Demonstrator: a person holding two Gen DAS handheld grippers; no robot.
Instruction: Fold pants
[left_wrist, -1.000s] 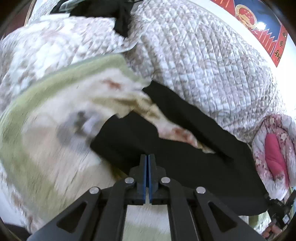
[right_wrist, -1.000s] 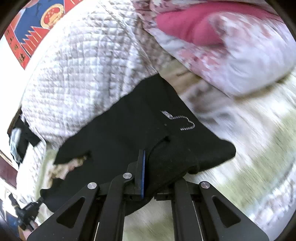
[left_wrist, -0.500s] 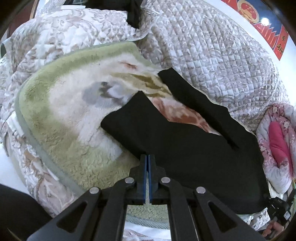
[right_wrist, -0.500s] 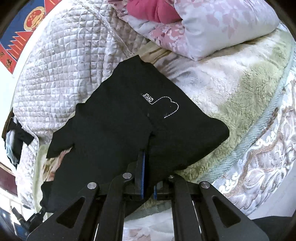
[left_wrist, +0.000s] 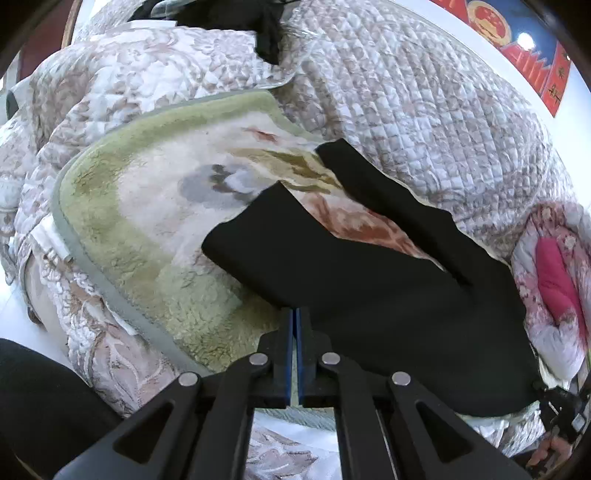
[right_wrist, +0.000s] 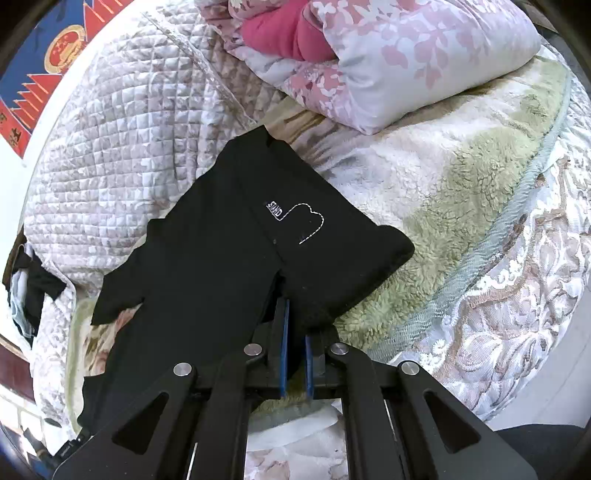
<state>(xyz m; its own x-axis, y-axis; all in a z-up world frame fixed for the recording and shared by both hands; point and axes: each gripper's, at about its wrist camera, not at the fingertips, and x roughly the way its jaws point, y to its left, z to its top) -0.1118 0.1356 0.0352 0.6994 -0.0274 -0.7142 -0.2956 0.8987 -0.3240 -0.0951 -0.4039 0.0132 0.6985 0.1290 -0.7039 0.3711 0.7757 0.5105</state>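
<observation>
Black pants (left_wrist: 369, 280) lie spread on a fleece blanket (left_wrist: 155, 236) on the bed, their two legs parted in a V. In the right wrist view the pants (right_wrist: 229, 236) show a white stitched pocket outline and a small label. My left gripper (left_wrist: 295, 317) is shut at the near edge of one leg; whether it pinches cloth is hidden. My right gripper (right_wrist: 293, 321) is shut on the waist edge of the pants, black cloth bunched between its blue pads.
A quilted beige bedspread (left_wrist: 424, 110) is heaped behind the pants. A pink floral pillow (right_wrist: 388, 55) lies at the right end. Dark clothes (left_wrist: 236, 14) sit at the far left. The bed's lace-trimmed edge (right_wrist: 517, 280) runs close below both grippers.
Both grippers have pulled back toward the bed's edge, drawing the pants along the blanket and flattening them. The motion blur is gone. Both stay shut.
</observation>
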